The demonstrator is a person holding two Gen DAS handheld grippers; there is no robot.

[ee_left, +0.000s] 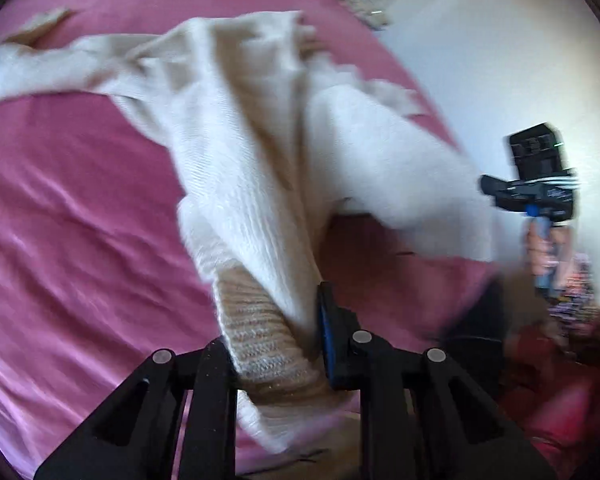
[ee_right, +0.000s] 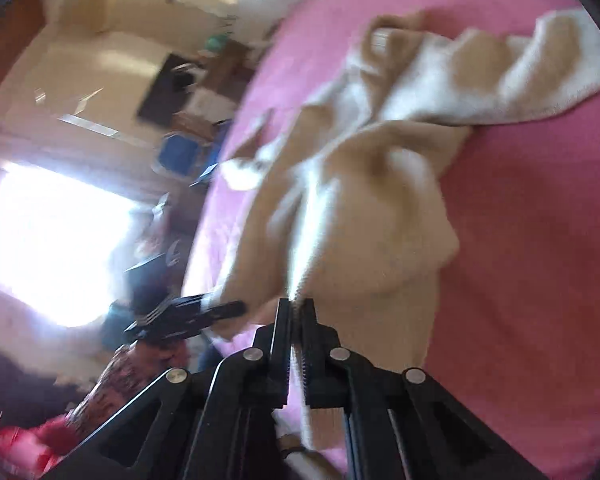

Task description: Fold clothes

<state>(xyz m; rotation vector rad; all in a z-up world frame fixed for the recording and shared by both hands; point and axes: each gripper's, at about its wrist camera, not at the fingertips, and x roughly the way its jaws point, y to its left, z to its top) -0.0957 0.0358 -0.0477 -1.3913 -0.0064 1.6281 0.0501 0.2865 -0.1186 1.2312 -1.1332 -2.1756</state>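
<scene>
Ribbed hem of cream knit sweater (ee_left: 260,184) clamped in left gripper (ee_left: 276,344); right gripper (ee_right: 298,306) pinches another edge. Both lift it off pink bedsheet (ee_left: 80,220), likely to spread it flat for folding.

A cream ribbed-knit sweater (ee_left: 240,168) with a beige hem is seen centre frame on a plain pink sheet (ee_left: 68,216).

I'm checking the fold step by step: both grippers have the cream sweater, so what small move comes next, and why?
Probably draw both grippers apart to stretch the hem. The left gripper pinches the cream knit sweater at its ribbed edge, the right gripper pinches another fold, and the body lies bunched on the pink bedsheet.
</scene>
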